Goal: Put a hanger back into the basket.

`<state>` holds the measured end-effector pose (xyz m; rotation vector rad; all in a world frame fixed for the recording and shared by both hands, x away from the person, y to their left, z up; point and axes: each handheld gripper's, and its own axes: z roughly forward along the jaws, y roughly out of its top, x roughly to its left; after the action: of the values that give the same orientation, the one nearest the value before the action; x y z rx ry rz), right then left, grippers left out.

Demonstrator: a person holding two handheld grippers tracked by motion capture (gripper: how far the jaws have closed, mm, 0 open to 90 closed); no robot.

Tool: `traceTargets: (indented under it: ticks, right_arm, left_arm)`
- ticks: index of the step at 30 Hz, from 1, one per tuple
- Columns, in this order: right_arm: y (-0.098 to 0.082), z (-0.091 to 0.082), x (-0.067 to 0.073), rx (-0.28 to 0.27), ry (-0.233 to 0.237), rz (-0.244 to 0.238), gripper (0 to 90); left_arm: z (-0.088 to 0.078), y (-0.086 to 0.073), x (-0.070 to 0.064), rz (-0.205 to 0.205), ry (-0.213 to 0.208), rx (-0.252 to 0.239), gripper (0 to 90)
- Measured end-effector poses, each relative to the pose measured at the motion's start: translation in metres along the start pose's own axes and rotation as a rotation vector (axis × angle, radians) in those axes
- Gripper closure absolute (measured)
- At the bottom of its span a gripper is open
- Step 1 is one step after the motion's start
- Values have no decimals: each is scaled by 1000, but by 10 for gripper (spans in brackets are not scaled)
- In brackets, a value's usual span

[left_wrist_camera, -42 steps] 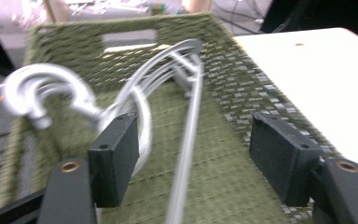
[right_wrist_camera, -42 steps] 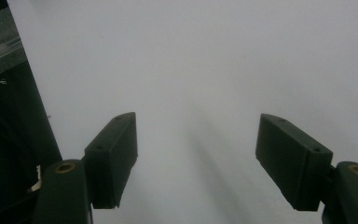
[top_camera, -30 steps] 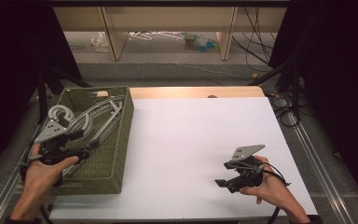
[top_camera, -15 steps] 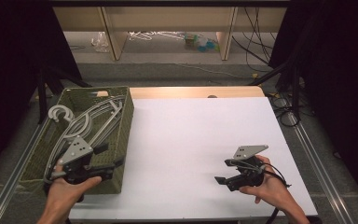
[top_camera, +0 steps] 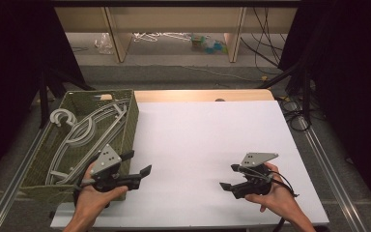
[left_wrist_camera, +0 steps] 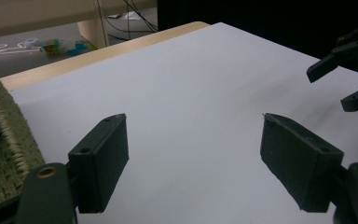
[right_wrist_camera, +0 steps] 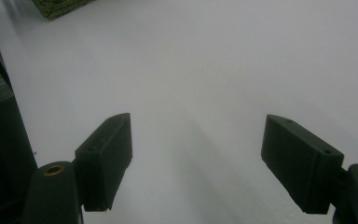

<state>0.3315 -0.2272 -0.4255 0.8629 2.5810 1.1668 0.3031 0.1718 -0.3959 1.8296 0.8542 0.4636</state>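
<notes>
We see a table (top_camera: 207, 96) with a wooden top, a white sheet (top_camera: 207, 145) covering most of it. Left of the sheet, at the table's left edge, sits a green woven basket (top_camera: 131, 121) touching the sheet's side.

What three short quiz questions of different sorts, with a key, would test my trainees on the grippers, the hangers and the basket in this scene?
1. True or false: the grey hangers lie inside the green woven basket.
2. Multiple choice: what is between the jaws of the left gripper? A) a hanger B) nothing C) a cable
3. Short answer: over what surface does the right gripper hover?

Key:
1. True; they lie in the basket at the left end of the table.
2. B; its jaws have just been opening, and the left gripper view shows nothing but bare white table between them.
3. The white table, near its front right; its jaws stand open and hold nothing.
</notes>
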Motion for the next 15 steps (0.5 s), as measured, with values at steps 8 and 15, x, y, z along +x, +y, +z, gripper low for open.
traceTargets:
  ticks: [8, 15]
  right_arm:
    - [-9, 4, 10, -33, -7, -4, 234]
    - [-10, 2, 19, -92, -10, 1, 200]
  left_arm:
    - [13, -18, -11, 0, -28, -9, 165]
    - [10, -26, -6, -22, -7, -41, 166]
